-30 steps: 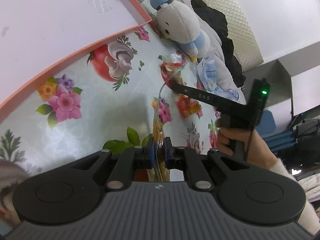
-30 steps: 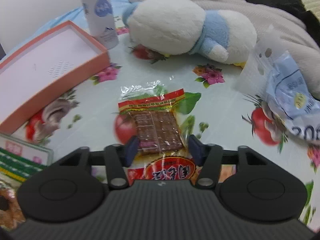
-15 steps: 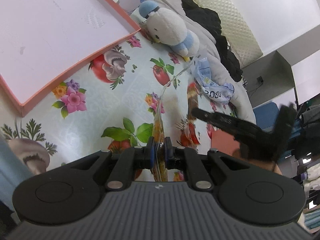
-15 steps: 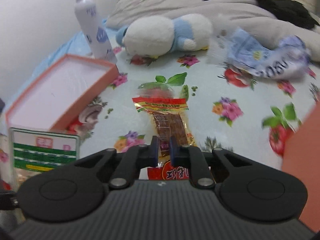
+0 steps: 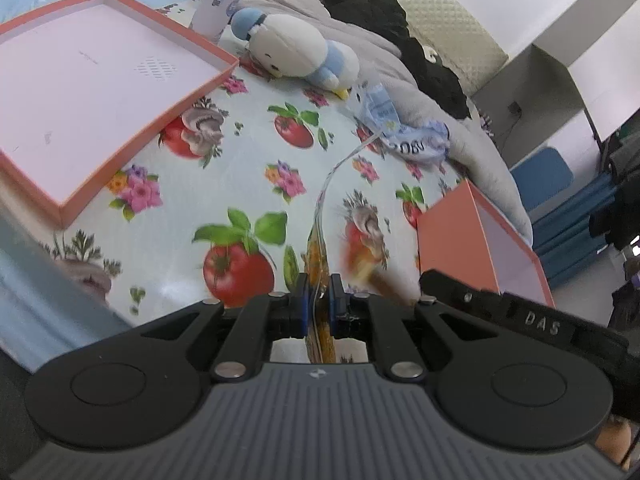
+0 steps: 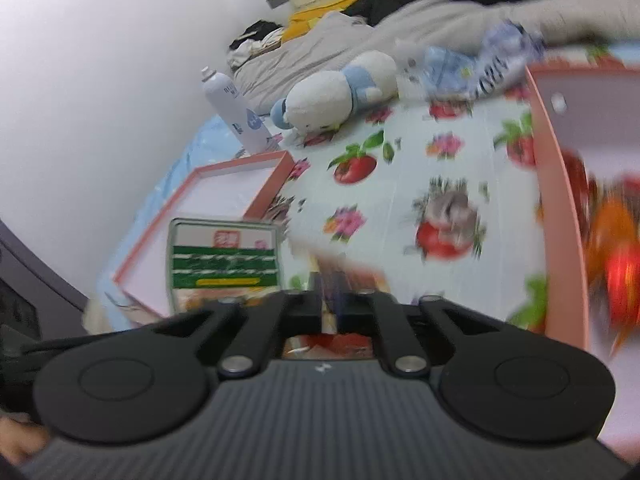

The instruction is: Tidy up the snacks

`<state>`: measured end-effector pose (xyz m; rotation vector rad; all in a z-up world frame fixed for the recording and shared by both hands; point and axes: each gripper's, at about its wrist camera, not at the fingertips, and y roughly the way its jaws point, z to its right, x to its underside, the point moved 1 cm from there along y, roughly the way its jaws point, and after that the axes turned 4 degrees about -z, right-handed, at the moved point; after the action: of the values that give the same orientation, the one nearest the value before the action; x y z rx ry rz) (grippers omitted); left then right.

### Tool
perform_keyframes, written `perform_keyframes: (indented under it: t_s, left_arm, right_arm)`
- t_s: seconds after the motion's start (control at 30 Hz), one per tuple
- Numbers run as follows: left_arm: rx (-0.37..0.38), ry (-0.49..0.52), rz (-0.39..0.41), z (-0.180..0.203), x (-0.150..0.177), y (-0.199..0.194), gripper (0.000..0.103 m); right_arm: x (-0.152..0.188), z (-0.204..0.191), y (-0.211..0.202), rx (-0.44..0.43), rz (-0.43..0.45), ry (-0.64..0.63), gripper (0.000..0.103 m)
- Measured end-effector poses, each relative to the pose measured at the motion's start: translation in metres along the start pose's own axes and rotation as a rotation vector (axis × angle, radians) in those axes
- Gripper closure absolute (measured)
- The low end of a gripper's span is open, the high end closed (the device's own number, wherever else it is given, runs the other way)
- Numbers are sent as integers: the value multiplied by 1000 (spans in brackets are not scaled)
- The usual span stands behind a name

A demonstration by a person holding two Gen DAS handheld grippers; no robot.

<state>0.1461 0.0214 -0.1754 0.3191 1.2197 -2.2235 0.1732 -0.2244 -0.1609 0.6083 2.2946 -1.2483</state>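
Observation:
My left gripper (image 5: 318, 300) is shut on a clear snack packet (image 5: 320, 236) seen edge-on, held above the flowered cloth. My right gripper (image 6: 329, 300) is shut on a red-and-brown snack packet (image 6: 348, 272), lifted off the cloth and blurred. A salmon box (image 5: 452, 240) stands to the right in the left wrist view; in the right wrist view the box (image 6: 560, 208) holds blurred red and orange snacks (image 6: 616, 256). The box lid (image 5: 80, 92) lies open-side up at left. A green-and-white packet (image 6: 224, 260) sits by the lid (image 6: 208, 204) in the right wrist view.
A white-and-blue plush toy (image 5: 296, 52), a white spray bottle (image 6: 236, 116) and a crumpled blue-white wrapper (image 5: 404, 132) lie at the far side. Grey bedding (image 5: 440, 92) lies behind. The right gripper's body (image 5: 520, 316) shows at lower right of the left wrist view.
My right gripper closed on the red-and-brown packet and lifted it toward the salmon box. My left gripper rose and pulled back with its clear packet still held.

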Motion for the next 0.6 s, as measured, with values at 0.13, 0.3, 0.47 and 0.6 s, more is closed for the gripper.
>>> perform_keyframes:
  t_s: [0.13, 0.3, 0.47, 0.6]
  left_arm:
    - [-6, 32, -9, 8, 16, -10, 93]
    - [-26, 52, 0, 8, 28, -20, 93]
    - [-61, 61, 14, -4, 28, -23, 93]
    - [-76, 70, 4, -10, 25, -19, 93]
  right_arm:
    - [22, -11, -11, 81, 24, -70, 99]
    - [31, -9, -10, 130, 41, -146, 96]
    - [45, -2, 7, 133, 6, -199, 36]
    - [56, 3, 34, 186, -58, -244, 29]
